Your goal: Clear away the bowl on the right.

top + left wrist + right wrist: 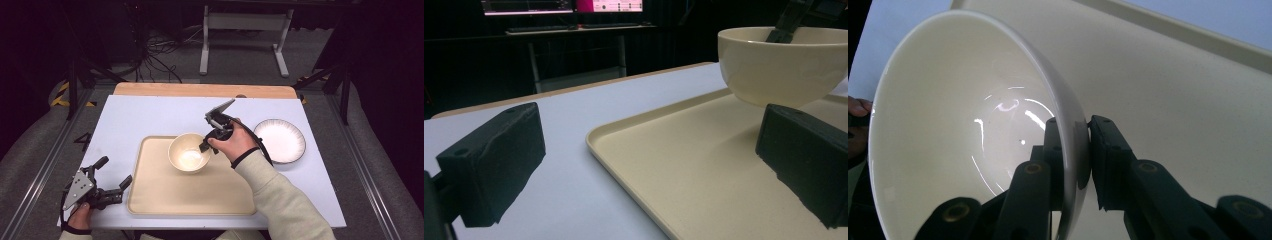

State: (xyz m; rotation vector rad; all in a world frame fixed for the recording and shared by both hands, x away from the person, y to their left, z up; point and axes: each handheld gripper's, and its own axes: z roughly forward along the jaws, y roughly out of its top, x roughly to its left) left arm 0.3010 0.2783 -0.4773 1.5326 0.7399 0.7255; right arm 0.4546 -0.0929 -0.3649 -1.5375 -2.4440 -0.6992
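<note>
Pinching the right-hand rim of the cream bowl [189, 152], the right gripper [206, 145] has one black jaw inside the bowl and the other against its outer wall, as the right gripper view shows close up, where the bowl's [963, 130] wall runs between the two pads of the right gripper [1080, 150]. The bowl sits over the far middle part of the beige tray [165, 200], which lies on the near half of the white table top [135, 115]; from the high view I cannot tell whether the bowl's base rests on the tray or hangs just above it. A white plate with a dark rim [280, 140] lies on the table to the right of the tray, just beside the hand that holds the right gripper. The left gripper [116, 172] lies low at the near left corner of the table, just left of the tray, its jaws spread wide with nothing between them; in the left gripper view the tray's [704, 170] near edge runs between the two pads of the left gripper [649, 165] and the bowl [784, 65] stands farther off at the right.
</note>
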